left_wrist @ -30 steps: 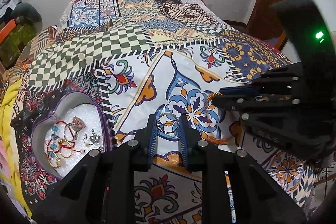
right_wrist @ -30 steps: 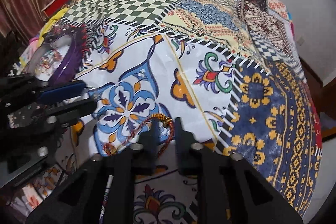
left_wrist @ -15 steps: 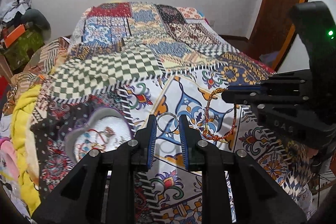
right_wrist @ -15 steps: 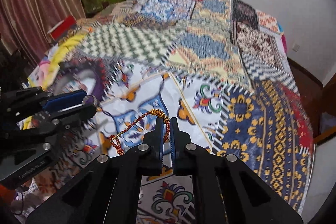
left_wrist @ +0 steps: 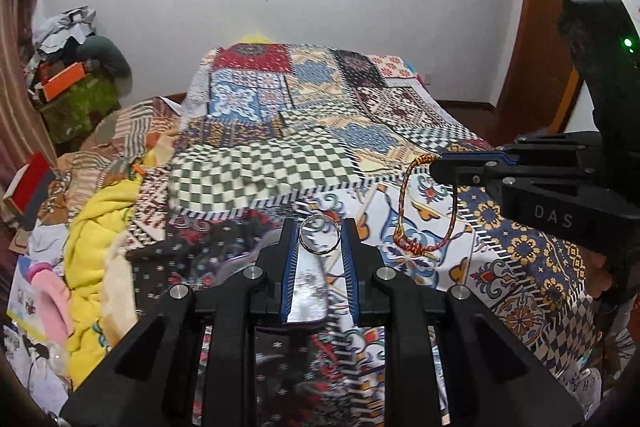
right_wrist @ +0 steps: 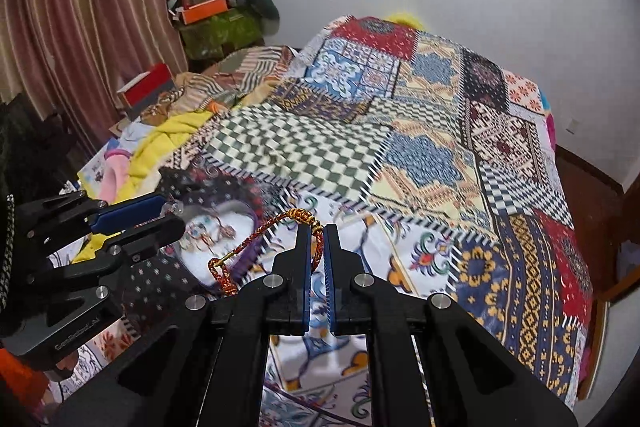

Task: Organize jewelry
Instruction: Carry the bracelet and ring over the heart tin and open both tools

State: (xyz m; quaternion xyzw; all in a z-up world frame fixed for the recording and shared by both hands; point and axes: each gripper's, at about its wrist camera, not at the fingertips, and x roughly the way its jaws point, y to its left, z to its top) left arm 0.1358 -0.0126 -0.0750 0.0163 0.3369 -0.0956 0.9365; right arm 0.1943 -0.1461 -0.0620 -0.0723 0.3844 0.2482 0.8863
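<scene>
My left gripper [left_wrist: 320,231] is shut on a silver ring [left_wrist: 319,235], held upright between its fingertips above the patchwork bedspread. My right gripper [right_wrist: 317,231] is shut on a red-and-gold braided thread bracelet [right_wrist: 256,239] whose loop dangles to the left; the same bracelet [left_wrist: 404,211] hangs from the right gripper [left_wrist: 436,169] in the left wrist view. A purple heart-shaped jewelry tray [right_wrist: 248,195] with a white lining and several pieces lies low on the bed, under the left gripper [right_wrist: 172,213] in the right wrist view. My left fingers mostly hide the tray in the left wrist view.
The patchwork bedspread [left_wrist: 320,131] covers a bed running to the far wall. Yellow cloth [left_wrist: 96,227] and clutter lie along the left side, with a red box [right_wrist: 148,87] and an orange box [right_wrist: 202,10]. A wooden door [left_wrist: 556,27] stands on the right.
Both grippers have risen well above the bed, each still holding its piece. The bracelet now hangs free in the air and the tray has dropped lower in view.
</scene>
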